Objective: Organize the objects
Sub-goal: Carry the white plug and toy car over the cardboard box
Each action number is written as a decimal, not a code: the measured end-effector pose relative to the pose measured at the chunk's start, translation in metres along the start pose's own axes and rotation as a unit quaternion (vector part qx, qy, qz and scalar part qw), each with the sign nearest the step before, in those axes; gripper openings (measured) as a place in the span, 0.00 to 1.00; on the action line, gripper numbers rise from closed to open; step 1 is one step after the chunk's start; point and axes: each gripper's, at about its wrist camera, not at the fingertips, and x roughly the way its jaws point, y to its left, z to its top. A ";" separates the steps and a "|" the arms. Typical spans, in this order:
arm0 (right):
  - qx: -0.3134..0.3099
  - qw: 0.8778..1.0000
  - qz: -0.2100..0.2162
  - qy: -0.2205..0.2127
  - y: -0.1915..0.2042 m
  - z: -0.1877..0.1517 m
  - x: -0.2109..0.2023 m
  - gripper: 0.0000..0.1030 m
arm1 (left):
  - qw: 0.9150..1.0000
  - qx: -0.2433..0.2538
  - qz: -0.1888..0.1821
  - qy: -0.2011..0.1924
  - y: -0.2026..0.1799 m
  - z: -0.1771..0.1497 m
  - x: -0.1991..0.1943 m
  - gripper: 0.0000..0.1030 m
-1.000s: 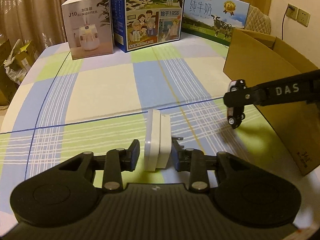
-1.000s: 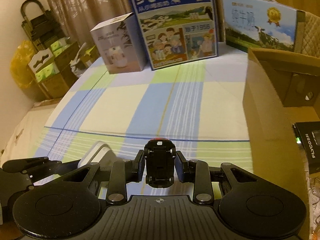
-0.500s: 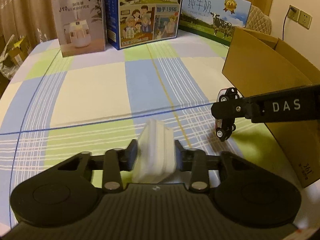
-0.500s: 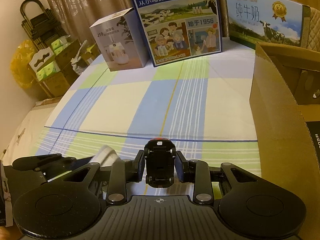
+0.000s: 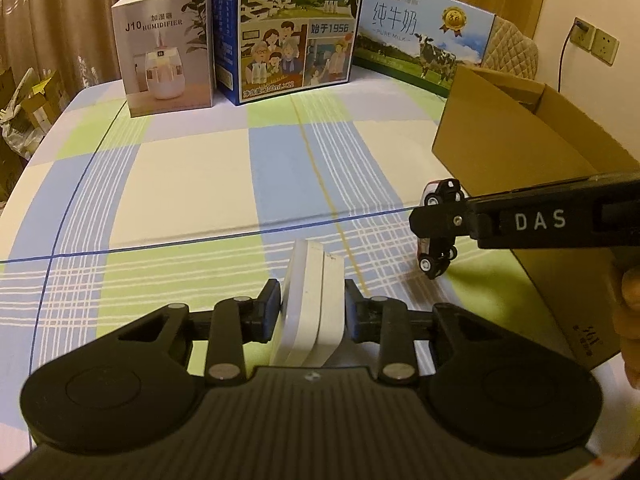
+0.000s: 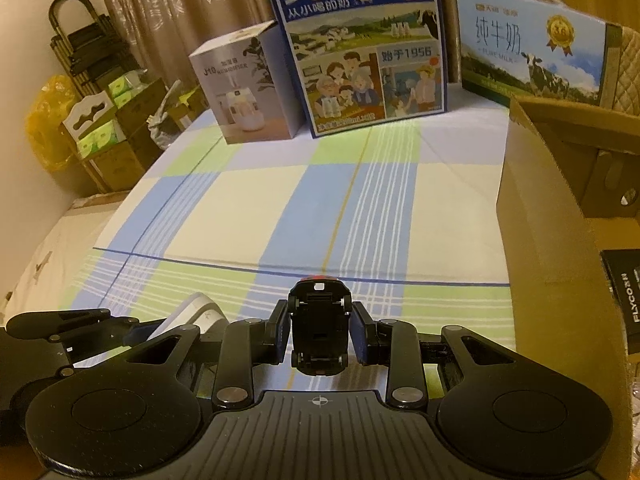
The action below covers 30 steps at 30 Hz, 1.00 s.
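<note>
Counter (image 5: 192,184): covered in a cloth checked in blue, green and cream; carries all listed items.

Tall milk carton box (image 5: 292,28): blue, printed with a family scene and "1956"; upright at the far edge, centre.

Flat milk box (image 5: 420,48): pale blue, cow and gold medal print, "PURE MILK"; at the far edge, toward the far right corner, just beside the tall box.

Cardboard box (image 5: 520,148): brown, open-topped, along the right edge. A black packet marked "FLYCO" (image 6: 624,300) lies inside it, seen from the right wrist view.

Humidifier box (image 5: 164,48): white, marked "J10 HUMIDIFIER"; upright at the far edge, left of the tall milk box and touching or nearly touching it.

Left gripper (image 5: 312,312): black, two-fingered; fingers clamped on either flat side of the white adapter, above the near edge of the counter.

Right gripper (image 6: 320,332): black, side marked "DAS"; fingers pressed against both sides of the toy car, just left of the cardboard box's near wall. Part of a hand (image 5: 630,292) shows behind it at the right margin.

White adapter (image 5: 308,304): flat, rounded, two-layered plastic block, held on edge, tilted slightly; whether it touches the cloth cannot be told.

Toy car (image 6: 318,332): small, black underside toward the camera, red and white body, nose up; held clear of the cloth near the right edge.
</note>
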 end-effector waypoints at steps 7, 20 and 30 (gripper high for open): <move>-0.002 1.000 -0.003 -0.014 0.009 -0.019 -0.025 0.28 | 1.000 -0.016 -0.015 -0.013 -0.011 -0.009 -0.022 0.27; 0.019 0.999 -0.013 -0.025 0.015 -0.085 -0.091 0.28 | 0.998 -0.054 -0.013 -0.032 -0.039 -0.052 -0.087 0.27; 0.038 0.998 -0.030 -0.030 0.011 -0.133 -0.138 0.28 | 0.996 -0.078 -0.008 -0.040 -0.056 -0.082 -0.132 0.27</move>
